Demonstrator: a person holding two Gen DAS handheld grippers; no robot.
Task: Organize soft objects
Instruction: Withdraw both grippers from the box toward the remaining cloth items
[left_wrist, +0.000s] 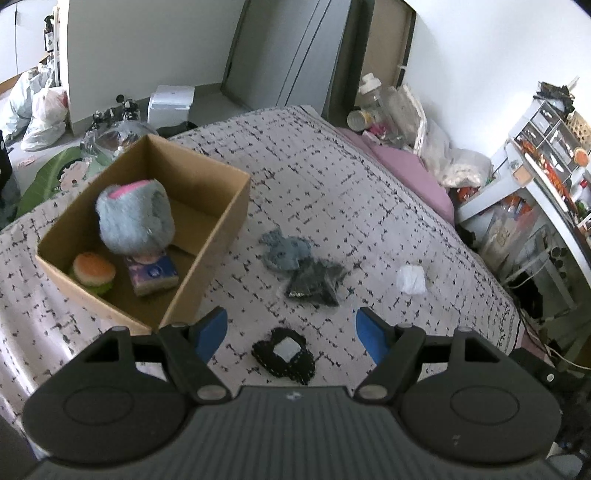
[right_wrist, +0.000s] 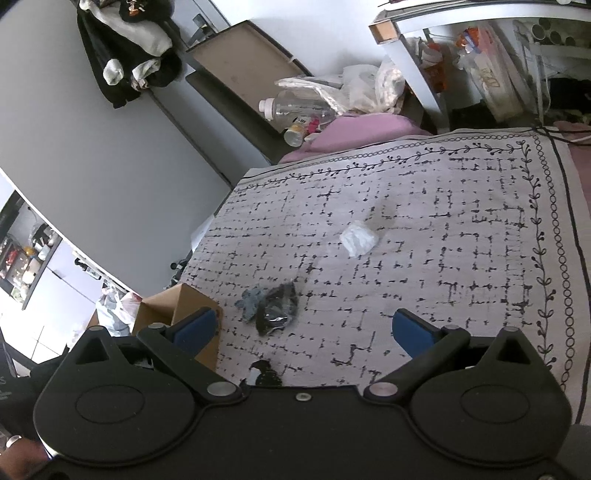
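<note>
A cardboard box (left_wrist: 207, 236) stands on the bed at the left. It holds a grey and pink plush (left_wrist: 135, 221), a toy burger (left_wrist: 93, 272) and a tissue pack (left_wrist: 154, 275). On the patterned cover lie a grey-blue cloth piece (left_wrist: 286, 248), a dark packet (left_wrist: 314, 282), a white crumpled piece (left_wrist: 412, 280) and a black pouch with a white patch (left_wrist: 284, 355). My left gripper (left_wrist: 291, 332) is open and empty, just above the black pouch. My right gripper (right_wrist: 303, 330) is open and empty, hovering near the dark packet (right_wrist: 275, 310), the cloth piece (right_wrist: 250, 302) and the white piece (right_wrist: 358, 238).
The patterned bed cover (right_wrist: 443, 229) spreads wide around the items. A pink sheet (left_wrist: 413, 166), bottles and bags crowd the far bed edge. A white shelf unit (left_wrist: 543, 147) stands at the right. Floor clutter lies beyond the box. The box corner (right_wrist: 177, 306) shows in the right wrist view.
</note>
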